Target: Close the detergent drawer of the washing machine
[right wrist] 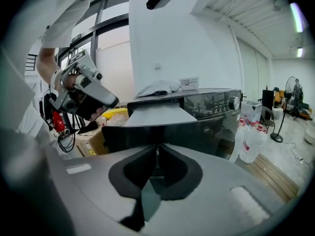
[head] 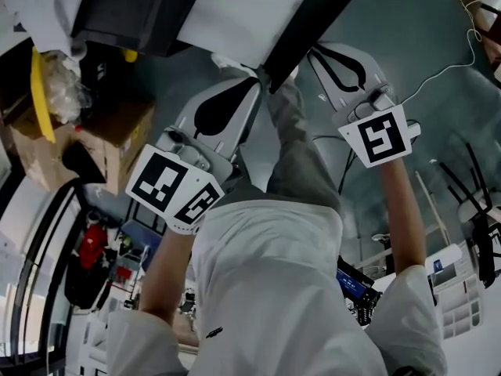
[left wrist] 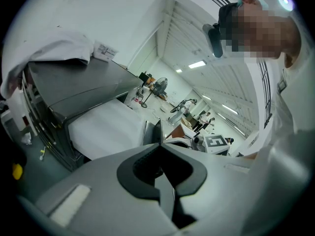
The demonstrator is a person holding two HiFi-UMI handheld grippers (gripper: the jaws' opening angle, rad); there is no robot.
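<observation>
The washing machine (right wrist: 216, 104) has its detergent drawer (head: 235, 10) pulled out: a white body with a dark front panel (right wrist: 162, 132). My right gripper (right wrist: 157, 147) points at that panel, and its jaws are closed on the panel's lower edge. In the head view the right gripper (head: 315, 51) touches the panel from the right. My left gripper (left wrist: 158, 144) is shut with nothing seen between its tips, which sit right at the panel's edge (left wrist: 153, 132). The head view shows the left gripper (head: 254, 82) at the panel's lower corner.
A white cloth (right wrist: 158, 88) lies on the machine's top. A cardboard box (head: 117, 143) with a yellow part (head: 37, 92) stands to the left, with a red item (head: 92, 245) below it. Plastic bags (right wrist: 252, 134) stand beside the machine. Cables (head: 450, 65) run across the grey floor.
</observation>
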